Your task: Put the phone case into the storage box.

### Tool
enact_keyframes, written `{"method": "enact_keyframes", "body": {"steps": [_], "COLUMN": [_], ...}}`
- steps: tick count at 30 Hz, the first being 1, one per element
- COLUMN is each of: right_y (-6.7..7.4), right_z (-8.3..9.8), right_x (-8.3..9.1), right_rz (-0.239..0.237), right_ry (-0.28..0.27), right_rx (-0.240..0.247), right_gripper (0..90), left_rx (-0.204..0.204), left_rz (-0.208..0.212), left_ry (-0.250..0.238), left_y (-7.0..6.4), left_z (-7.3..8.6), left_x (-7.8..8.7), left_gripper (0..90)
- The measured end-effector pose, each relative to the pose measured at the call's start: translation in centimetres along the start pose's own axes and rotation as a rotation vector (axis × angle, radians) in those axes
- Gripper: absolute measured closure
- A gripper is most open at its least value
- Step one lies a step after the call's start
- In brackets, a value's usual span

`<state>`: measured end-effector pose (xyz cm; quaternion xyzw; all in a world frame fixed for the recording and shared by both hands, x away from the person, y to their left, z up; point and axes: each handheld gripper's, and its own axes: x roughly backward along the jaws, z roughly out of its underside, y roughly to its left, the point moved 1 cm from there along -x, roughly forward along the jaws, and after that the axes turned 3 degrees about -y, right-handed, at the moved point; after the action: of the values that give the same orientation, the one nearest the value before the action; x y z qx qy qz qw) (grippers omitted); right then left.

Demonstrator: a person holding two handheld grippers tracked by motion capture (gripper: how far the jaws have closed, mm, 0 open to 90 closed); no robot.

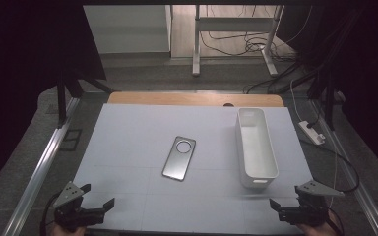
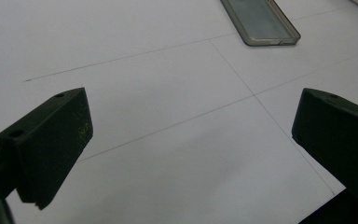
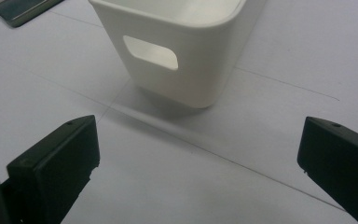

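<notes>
A grey phone case (image 1: 179, 157) with a round camera hole lies flat near the middle of the white table mat (image 1: 128, 142). Its near end shows in the left gripper view (image 2: 263, 23). To its right stands a long white plastic bin (image 1: 256, 145), and its handle end fills the top of the right gripper view (image 3: 177, 51). My left gripper (image 1: 97, 195) hovers at the front left corner, open and holding nothing (image 2: 191, 135). At the front right, just in front of the bin, my right gripper (image 1: 286, 195) is open too, nothing between its jaws (image 3: 198, 158).
A wooden table edge (image 1: 197, 99) runs behind the mat. Metal rails (image 1: 44, 157) flank the table on both sides. A power strip (image 1: 311, 132) and cables lie on the floor at the right, and a desk frame (image 1: 236, 39) stands farther back.
</notes>
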<state>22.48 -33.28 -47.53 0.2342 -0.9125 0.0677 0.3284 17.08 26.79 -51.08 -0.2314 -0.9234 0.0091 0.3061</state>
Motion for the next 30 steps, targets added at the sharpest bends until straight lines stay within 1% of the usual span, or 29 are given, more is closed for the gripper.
{"method": "enact_keyframes", "body": {"steps": [3,7,9,13,17,18,23,26,27,30], "right_y": [0.0,0.2,0.4,0.4,0.3,0.2,0.3,0.3,0.3,0.2], "right_z": [0.0,0.0,0.0,0.0,0.0,0.0,0.0,0.0,0.0,0.0], "right_x": [0.0,0.1,0.0,0.1,0.2,0.2,0.2,0.2,0.2,0.2], "right_rz": [0.005,0.008,0.010,0.011,0.014,0.015,0.014,0.012,0.011,0.008], "right_ry": [-0.005,-0.007,-0.005,-0.009,-0.021,-0.025,-0.025,-0.031,-0.033,-0.039], "right_rx": [0.002,0.017,0.030,0.033,0.024,0.023,0.028,0.034,0.031,0.020], "right_gripper": [0.0,0.0,0.0,0.0,0.0,0.0,0.0,0.0,0.0,0.0], "left_rx": [-0.003,-0.002,0.006,0.001,0.005,0.007,-0.005,0.012,0.022,0.002], "left_rz": [0.004,0.018,0.031,0.034,0.060,0.070,0.063,0.087,0.087,0.089], "left_ry": [0.007,0.020,0.025,0.029,0.035,0.036,0.032,0.038,0.041,0.049], "left_y": [0.0,0.1,0.2,0.2,0.3,0.3,0.1,0.2,0.2,0.1], "left_z": [0.0,0.0,-0.1,-0.1,-0.2,-0.3,-0.9,-1.4,-1.6,-2.1], "left_x": [0.0,-0.1,-0.2,-0.2,-0.3,-0.3,-0.6,-1.0,-1.2,-1.7], "left_gripper": [0.0,0.1,0.1,0.0,0.0,0.0,0.0,0.0,0.0,0.0]}}
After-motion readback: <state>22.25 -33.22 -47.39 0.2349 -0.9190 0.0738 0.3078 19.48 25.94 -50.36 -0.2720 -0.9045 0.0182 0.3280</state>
